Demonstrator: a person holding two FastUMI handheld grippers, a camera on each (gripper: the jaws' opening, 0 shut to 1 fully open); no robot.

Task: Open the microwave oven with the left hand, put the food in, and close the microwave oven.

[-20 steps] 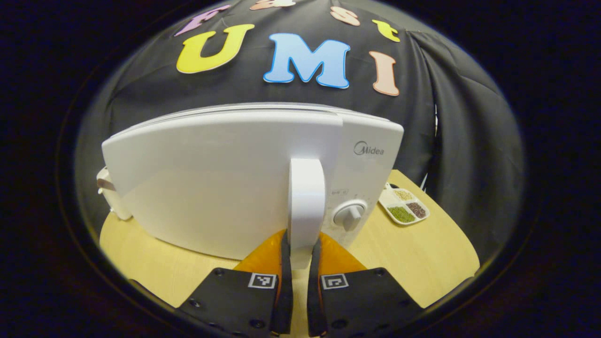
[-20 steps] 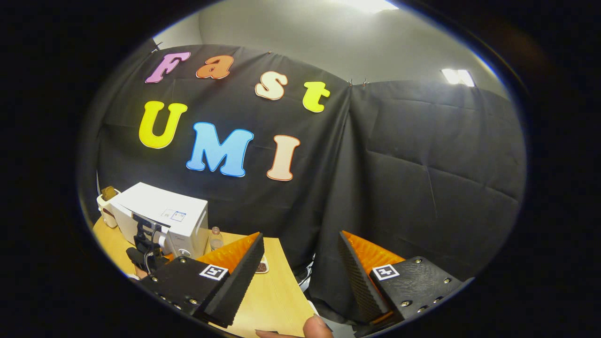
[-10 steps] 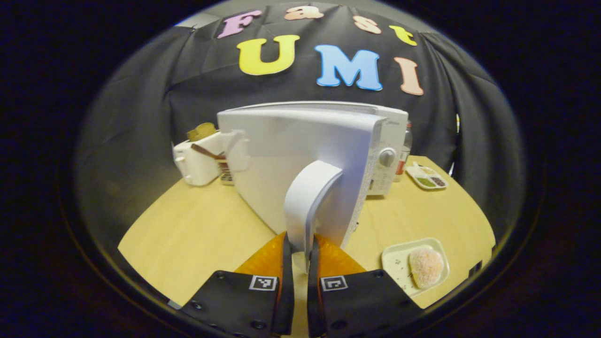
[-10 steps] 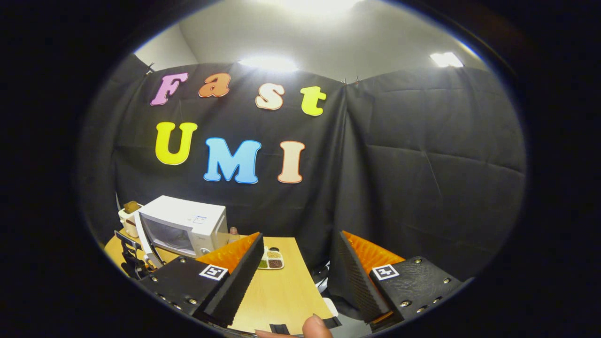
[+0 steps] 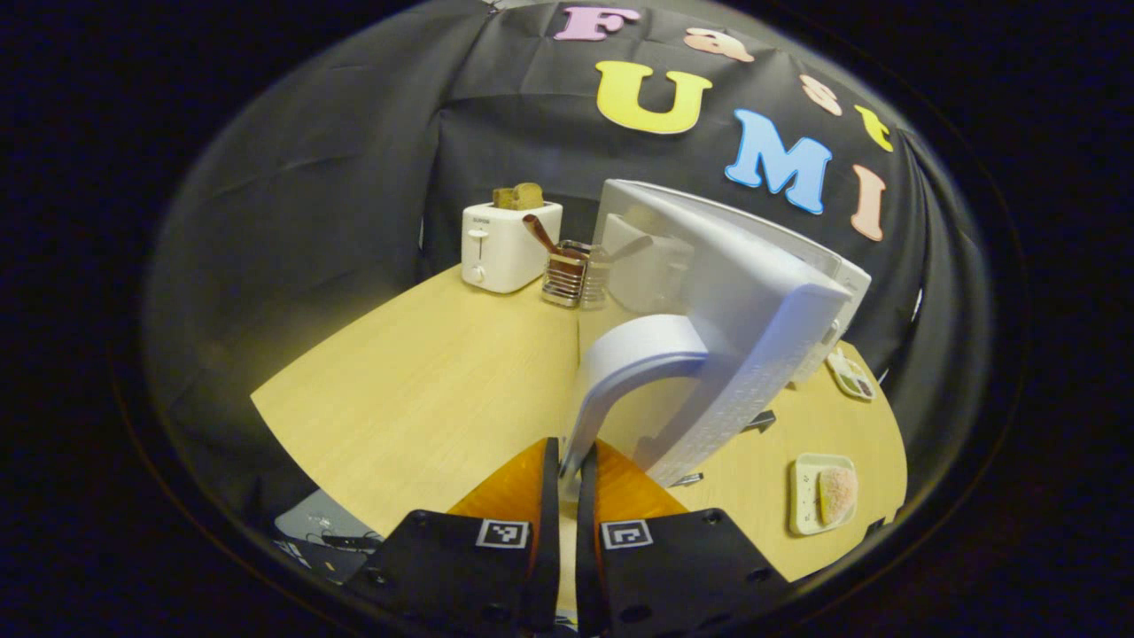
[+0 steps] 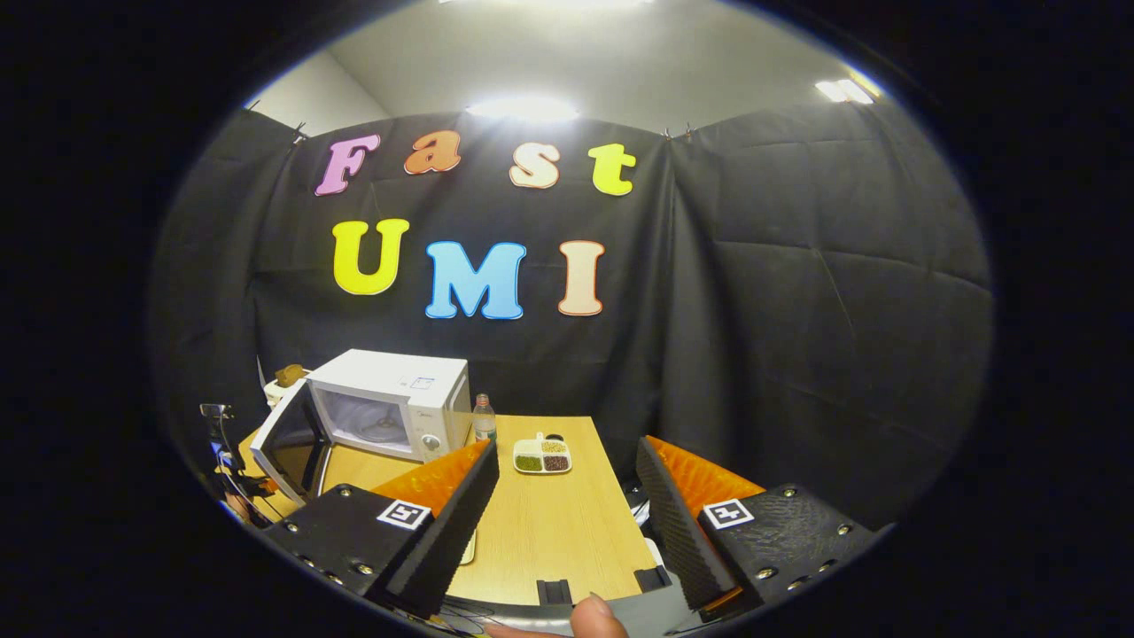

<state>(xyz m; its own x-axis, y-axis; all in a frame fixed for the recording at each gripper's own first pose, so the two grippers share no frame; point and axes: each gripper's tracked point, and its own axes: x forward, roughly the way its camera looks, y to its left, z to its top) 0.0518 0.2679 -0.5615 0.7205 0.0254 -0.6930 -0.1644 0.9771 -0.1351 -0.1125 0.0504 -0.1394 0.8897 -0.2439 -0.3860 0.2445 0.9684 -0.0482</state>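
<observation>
The microwave oven (image 6: 394, 403), a boxy white appliance, sits at the back of the pale wood-grain table (image 5: 425, 390) with its door (image 5: 735, 337) swung wide, dotted mesh lining the inner face. The left gripper (image 5: 567, 483) has its black-and-orange fingers pinched together on the door's smooth curved white handle (image 5: 633, 359). The right gripper (image 6: 567, 496) hangs above the table's near edge, ribbed fingers spread wide and holding nothing. The food (image 5: 837, 494), a round pinkish bun, lies on a small square white plate (image 5: 804, 514) near the table's front.
</observation>
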